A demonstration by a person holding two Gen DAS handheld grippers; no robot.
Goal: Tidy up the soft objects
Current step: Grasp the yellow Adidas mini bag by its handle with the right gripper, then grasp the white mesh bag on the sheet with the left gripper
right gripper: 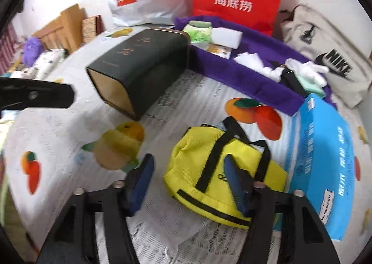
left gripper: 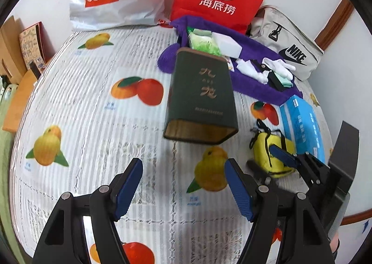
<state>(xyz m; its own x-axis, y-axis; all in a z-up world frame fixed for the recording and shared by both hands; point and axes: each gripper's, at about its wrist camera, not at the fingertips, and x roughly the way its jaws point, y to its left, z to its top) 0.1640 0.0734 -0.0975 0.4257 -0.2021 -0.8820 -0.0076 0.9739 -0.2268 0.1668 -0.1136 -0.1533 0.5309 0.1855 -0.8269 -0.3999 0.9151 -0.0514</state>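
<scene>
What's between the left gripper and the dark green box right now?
Nothing but bare fruit-print tablecloth between the left gripper and the dark green box, as the left wrist view shows.

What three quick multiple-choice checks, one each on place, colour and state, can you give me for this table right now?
1. The yellow bag lies beside:
A. the blue pack
B. the Miniso bag
C. the Nike bag

2. The cloth under the small items is:
A. green
B. purple
C. orange

3. The dark box is:
A. upright
B. on its side
C. inside the red bag

Answers: 1 A, they sit next to each other; 2 B, purple fabric shows; 3 B, its open end faces sideways.
</scene>
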